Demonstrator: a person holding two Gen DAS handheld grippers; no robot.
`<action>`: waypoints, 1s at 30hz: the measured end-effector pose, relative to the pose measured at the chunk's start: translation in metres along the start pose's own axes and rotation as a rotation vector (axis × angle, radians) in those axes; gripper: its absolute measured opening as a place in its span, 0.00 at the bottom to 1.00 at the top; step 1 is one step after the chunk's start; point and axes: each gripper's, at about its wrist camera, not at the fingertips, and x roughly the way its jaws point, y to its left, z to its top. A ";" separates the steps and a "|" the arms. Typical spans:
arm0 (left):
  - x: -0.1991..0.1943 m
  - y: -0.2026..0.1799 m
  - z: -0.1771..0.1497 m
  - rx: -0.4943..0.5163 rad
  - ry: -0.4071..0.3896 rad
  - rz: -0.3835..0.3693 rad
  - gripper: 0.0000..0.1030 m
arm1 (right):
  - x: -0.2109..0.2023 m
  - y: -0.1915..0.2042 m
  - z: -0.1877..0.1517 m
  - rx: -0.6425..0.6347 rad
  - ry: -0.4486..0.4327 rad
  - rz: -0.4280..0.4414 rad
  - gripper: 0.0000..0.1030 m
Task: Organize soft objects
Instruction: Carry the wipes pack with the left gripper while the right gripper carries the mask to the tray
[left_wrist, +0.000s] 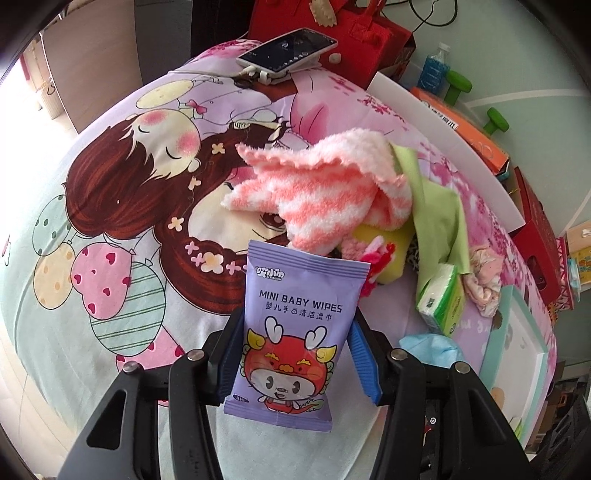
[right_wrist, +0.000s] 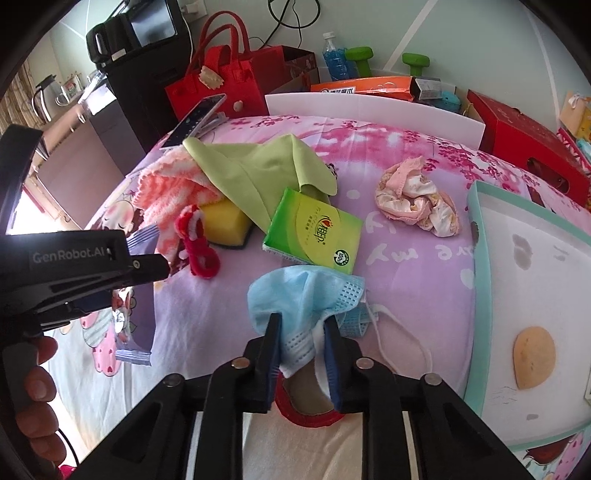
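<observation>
- Two grippers, each loaded: the left gripper (left_wrist: 295, 354) has its jaws pinching a purple baby wipes pack (left_wrist: 291, 332), held upright between them.
- The right gripper (right_wrist: 301, 343) has its jaws pinching a blue face mask (right_wrist: 299, 295).
- Just beyond those jaws lies a green tissue pack (right_wrist: 314, 232) on the bed (right_wrist: 406, 258).

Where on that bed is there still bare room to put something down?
Bare sheet lies between the green tissue pack, the crumpled pink cloth and the teal-rimmed box lid. It is crowded around the yellow sponge and green cloth.
</observation>
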 end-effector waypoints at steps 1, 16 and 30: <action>-0.003 0.001 0.001 -0.002 -0.004 -0.004 0.54 | -0.001 0.000 0.000 0.003 -0.004 0.003 0.19; -0.042 0.010 -0.012 -0.007 -0.110 -0.025 0.54 | -0.041 -0.012 0.005 0.056 -0.130 0.034 0.16; -0.052 -0.072 -0.012 0.148 -0.210 -0.061 0.54 | -0.089 -0.079 0.028 0.237 -0.220 -0.112 0.16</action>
